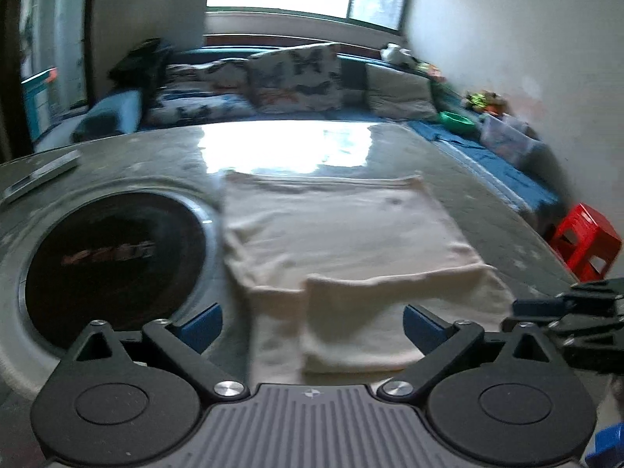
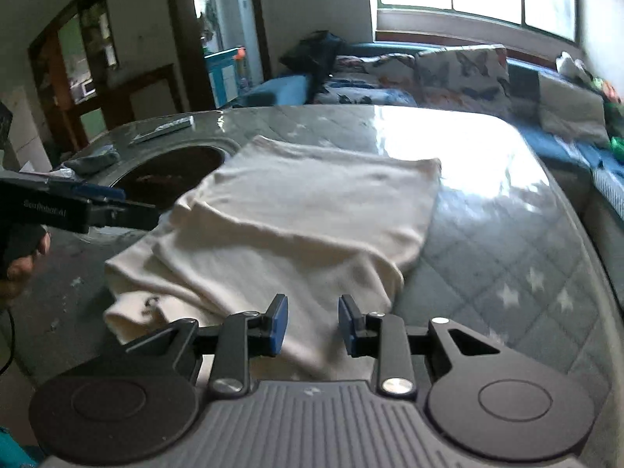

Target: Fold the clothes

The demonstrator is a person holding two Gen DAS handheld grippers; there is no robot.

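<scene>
Straight ahead at 12 o'clock of both grippers: cloth (image 2: 296, 218) on table (image 2: 507, 265), long axis toward 1 o'clock; right gripper (image 2: 313, 325) half open, empty, nearest; left gripper (image 1: 312, 329) wide open, empty

cream garment (image 2: 296, 210), grey star-quilted table cover (image 2: 507, 257), red stool (image 1: 585, 241)
</scene>
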